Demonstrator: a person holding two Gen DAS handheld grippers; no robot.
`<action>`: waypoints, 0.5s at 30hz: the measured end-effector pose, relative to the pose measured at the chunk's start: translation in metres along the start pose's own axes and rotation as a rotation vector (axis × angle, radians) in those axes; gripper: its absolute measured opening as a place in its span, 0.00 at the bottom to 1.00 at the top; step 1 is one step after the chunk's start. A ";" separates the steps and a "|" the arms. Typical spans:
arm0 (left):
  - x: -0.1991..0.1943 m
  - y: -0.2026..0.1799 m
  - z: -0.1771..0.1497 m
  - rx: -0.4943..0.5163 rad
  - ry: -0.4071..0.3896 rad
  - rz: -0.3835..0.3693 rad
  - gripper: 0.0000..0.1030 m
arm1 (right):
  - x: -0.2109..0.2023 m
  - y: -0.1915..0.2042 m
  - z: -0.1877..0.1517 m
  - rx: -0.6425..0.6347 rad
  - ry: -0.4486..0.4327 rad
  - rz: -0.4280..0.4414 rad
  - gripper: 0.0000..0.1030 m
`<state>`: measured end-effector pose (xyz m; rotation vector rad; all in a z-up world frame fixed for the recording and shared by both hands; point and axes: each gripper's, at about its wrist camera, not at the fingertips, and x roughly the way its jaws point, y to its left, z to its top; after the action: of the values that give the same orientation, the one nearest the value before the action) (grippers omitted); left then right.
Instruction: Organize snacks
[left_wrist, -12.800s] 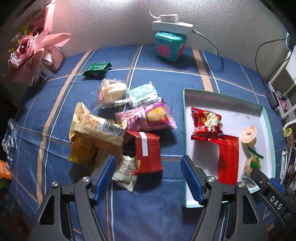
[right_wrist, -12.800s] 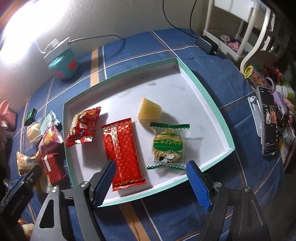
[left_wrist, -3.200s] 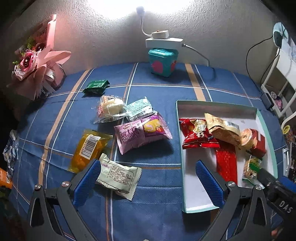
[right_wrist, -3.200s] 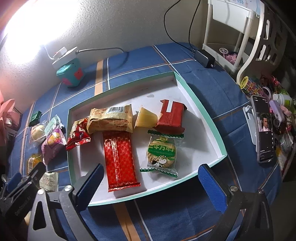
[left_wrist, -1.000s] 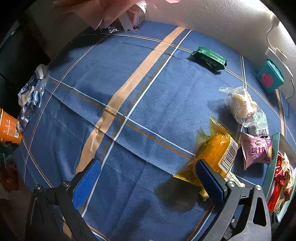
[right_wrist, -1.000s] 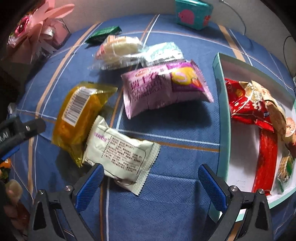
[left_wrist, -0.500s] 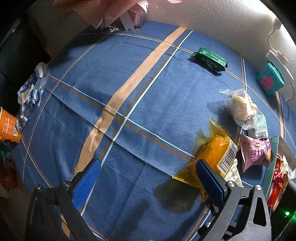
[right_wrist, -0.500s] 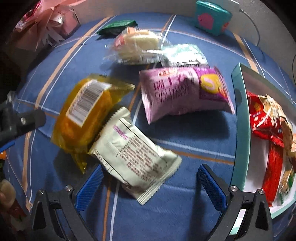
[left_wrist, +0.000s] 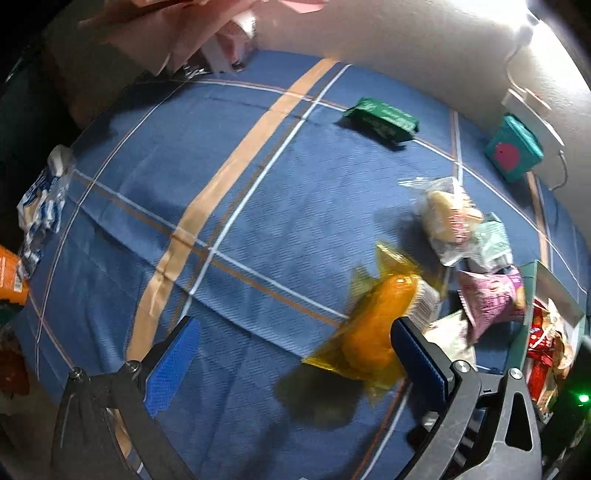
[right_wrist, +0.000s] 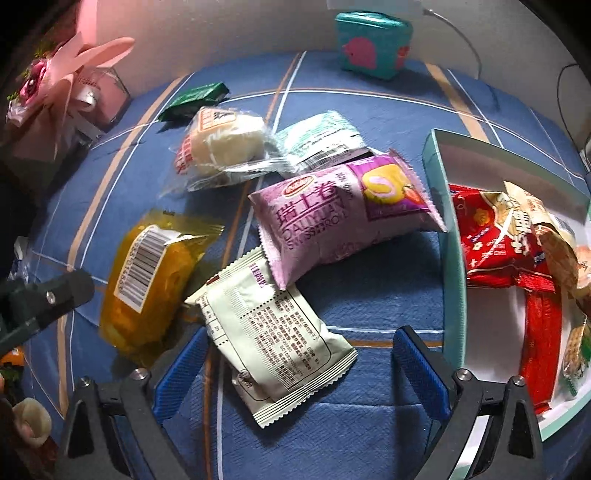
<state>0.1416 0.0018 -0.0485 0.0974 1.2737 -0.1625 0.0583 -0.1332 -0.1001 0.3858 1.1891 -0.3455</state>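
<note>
White packet (right_wrist: 271, 339) with small print lies between our right gripper's (right_wrist: 295, 363) blue pads, flat on the blue cloth (right_wrist: 369, 96); the jaws are wide but closing in, pads not yet pressing it, nothing held. We judge the step as the pick of this packet, with the tray (right_wrist: 452, 295) on the right as its likely home. Next move calls for squeezing across the packet's width and lifting clear of the pink packet (right_wrist: 343, 214), whose near corner overlaps the white one's far edge, so it may drag. Yellow packet (right_wrist: 147, 280) sits just left, touching or nearly touching the white one. Our left gripper (left_wrist: 291, 363) hangs over bare cloth, jaws wide, holding nothing; in its blurred view the yellow packet lies just behind the right pad. Farther off lie a clear-wrapped bun (right_wrist: 221, 147), a pale green packet (right_wrist: 321, 142) and a dark green packet (right_wrist: 194, 98). Tray already holds red packets (right_wrist: 491, 240) along its left side, with white floor free nearer us. Its left wall stands up close to the right pad, so the carry must rise over that rim. Near cloth is open.
</note>
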 end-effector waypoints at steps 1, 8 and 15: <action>0.000 -0.003 0.000 0.009 -0.001 -0.012 0.99 | 0.001 0.002 -0.001 -0.006 0.007 0.003 0.92; 0.011 -0.025 0.000 0.059 0.020 -0.089 0.99 | 0.003 0.006 -0.009 -0.011 0.008 0.016 0.87; 0.017 -0.041 -0.001 0.105 0.002 -0.103 0.98 | 0.001 0.003 -0.012 -0.013 0.006 0.015 0.84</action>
<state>0.1386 -0.0394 -0.0637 0.1226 1.2726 -0.3180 0.0503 -0.1247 -0.1040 0.3845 1.1935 -0.3235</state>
